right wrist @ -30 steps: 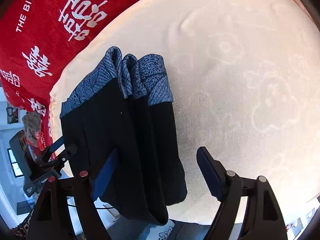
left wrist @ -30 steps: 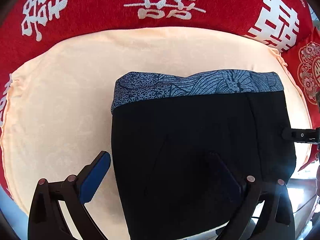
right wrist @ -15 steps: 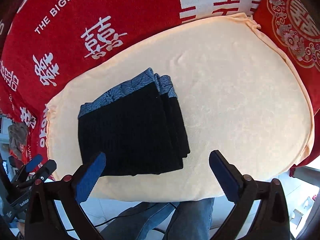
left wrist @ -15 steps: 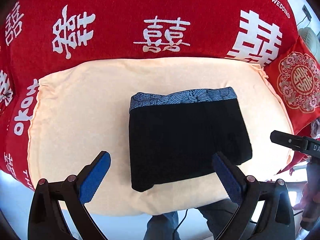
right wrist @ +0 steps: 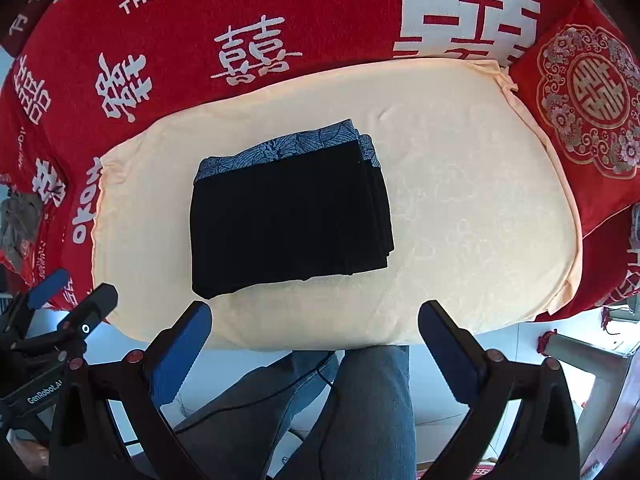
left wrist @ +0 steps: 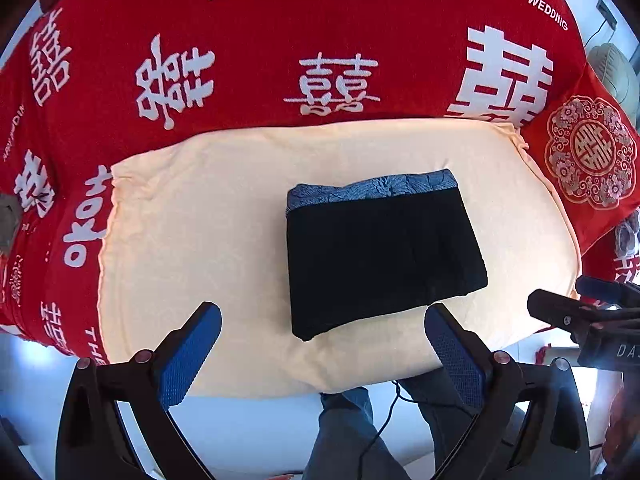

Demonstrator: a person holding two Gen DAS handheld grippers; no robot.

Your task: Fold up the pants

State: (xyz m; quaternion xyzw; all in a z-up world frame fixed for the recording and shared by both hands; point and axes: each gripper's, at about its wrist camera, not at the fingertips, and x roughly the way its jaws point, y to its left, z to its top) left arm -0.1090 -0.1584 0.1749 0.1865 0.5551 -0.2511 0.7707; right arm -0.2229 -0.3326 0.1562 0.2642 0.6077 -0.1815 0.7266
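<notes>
Bright even daylight; sharp centre; strong fisheye bending, dark vignette at corners.

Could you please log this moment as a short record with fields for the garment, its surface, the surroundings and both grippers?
garment: black pants, folded into a compact rectangle, patterned blue waistband on the far edge
surface: pale peach cushion; pants lie flat on it
surroundings: red blanket with white characters behind
left gripper: jaws open, empty, above the cushion's near edge
right gripper: jaws just opened wide, nothing between them
contact: neither gripper touches the pants
</notes>
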